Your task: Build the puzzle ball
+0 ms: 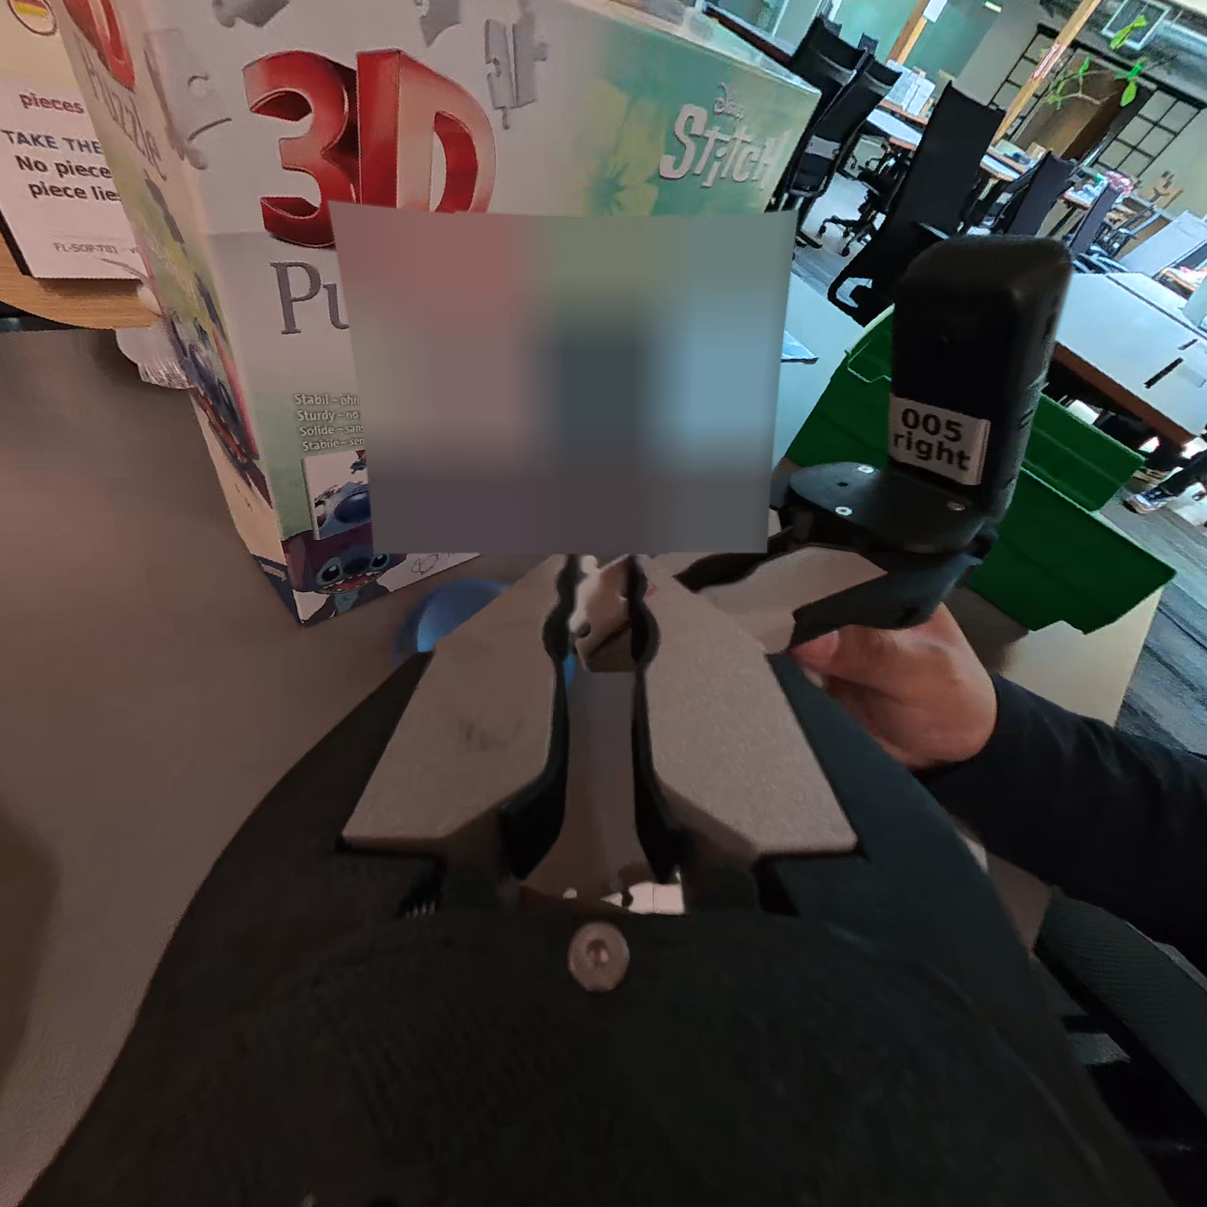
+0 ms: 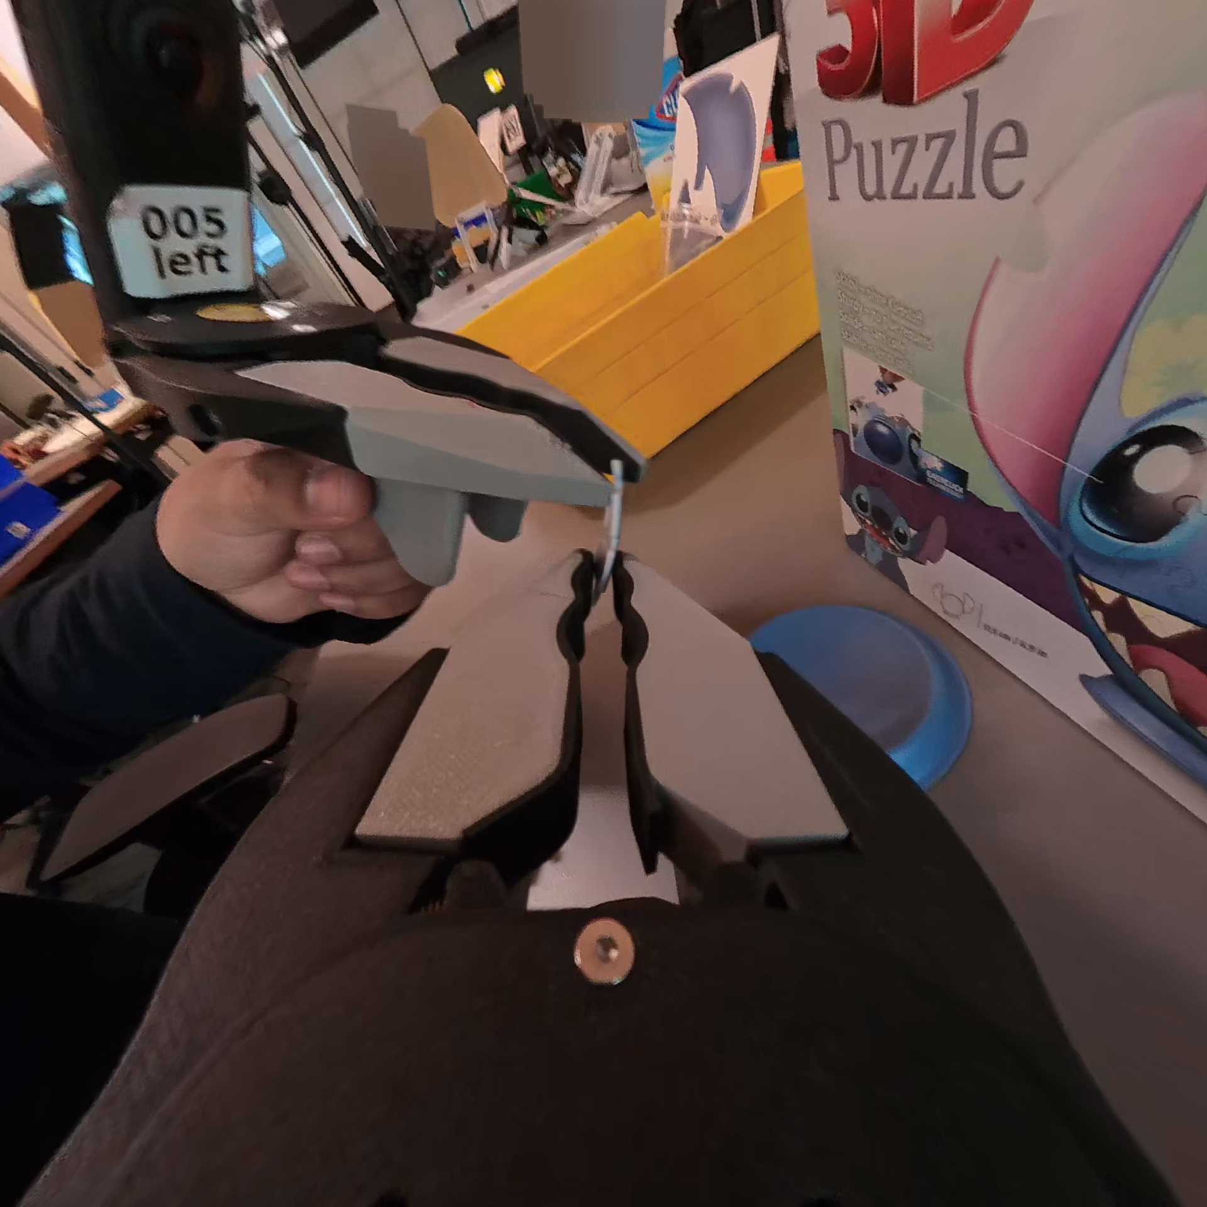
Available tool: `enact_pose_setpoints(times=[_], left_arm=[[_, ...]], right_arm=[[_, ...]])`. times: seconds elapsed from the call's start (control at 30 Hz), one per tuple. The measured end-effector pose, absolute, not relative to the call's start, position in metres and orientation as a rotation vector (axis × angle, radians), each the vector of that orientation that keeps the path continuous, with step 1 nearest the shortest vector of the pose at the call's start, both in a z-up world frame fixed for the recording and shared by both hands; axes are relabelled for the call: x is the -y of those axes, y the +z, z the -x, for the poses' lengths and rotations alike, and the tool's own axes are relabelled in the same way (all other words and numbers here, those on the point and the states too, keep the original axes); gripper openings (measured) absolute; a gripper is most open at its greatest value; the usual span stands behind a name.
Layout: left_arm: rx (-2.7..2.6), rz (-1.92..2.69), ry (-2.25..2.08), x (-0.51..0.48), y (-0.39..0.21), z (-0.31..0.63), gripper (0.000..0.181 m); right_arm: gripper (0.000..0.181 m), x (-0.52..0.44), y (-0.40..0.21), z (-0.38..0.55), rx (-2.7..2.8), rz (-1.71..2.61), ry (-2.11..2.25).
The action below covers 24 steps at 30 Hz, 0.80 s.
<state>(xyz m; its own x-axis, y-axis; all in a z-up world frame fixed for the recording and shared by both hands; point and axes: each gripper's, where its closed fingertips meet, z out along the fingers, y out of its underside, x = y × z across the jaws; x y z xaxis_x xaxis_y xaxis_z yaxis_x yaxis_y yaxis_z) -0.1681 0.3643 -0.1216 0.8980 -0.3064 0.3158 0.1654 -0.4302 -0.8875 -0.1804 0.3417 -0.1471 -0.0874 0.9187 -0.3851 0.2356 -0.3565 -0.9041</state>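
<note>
Both tools pinching one thin puzzle piece above the table, by the puzzle box.

Left tool (image 1: 597, 575) nearly closed, tips clamped on a small pale curved puzzle piece (image 1: 595, 611); same piece seen edge-on in right wrist view, hanging from the left tool's tip down into the right tool (image 2: 604, 565). Right tool also narrowed to a slit, tips gripping the piece's lower edge. Each tool held by a hand (image 2: 287, 529) in a dark sleeve. Tools meet tip to tip, left one coming in from the left, piece between them, lifted off the brown table (image 2: 718, 496). Blue round stand (image 2: 869, 686) on the table just right of the right tool, touching the tall puzzle box (image 2: 980, 326). Yellow bin (image 2: 653, 326) farther back; green bin (image 1: 1078, 522) far right.
</note>
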Motion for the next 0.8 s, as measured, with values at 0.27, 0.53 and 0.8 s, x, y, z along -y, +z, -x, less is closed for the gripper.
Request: enact_pose_setpoints(times=[0.27, 0.53, 0.8], left_arm=[[-0.204, 1.987, -0.541, -0.343, -0.126, 0.178, 0.018], [-0.390, 2.017, -0.724, -0.319, -0.134, 0.148, 0.007], [-0.430, 2.044, -0.829, -0.307, -0.141, 0.143, 0.006]], right_arm=[[0.000, -0.333, -0.139, 0.163, 1.435, 1.572, 1.611], [0.000, -0.298, -0.155, 0.144, 1.813, 1.553, 1.564], [0.000, -0.292, -0.164, 0.138, 1.895, 1.586, 1.535]])
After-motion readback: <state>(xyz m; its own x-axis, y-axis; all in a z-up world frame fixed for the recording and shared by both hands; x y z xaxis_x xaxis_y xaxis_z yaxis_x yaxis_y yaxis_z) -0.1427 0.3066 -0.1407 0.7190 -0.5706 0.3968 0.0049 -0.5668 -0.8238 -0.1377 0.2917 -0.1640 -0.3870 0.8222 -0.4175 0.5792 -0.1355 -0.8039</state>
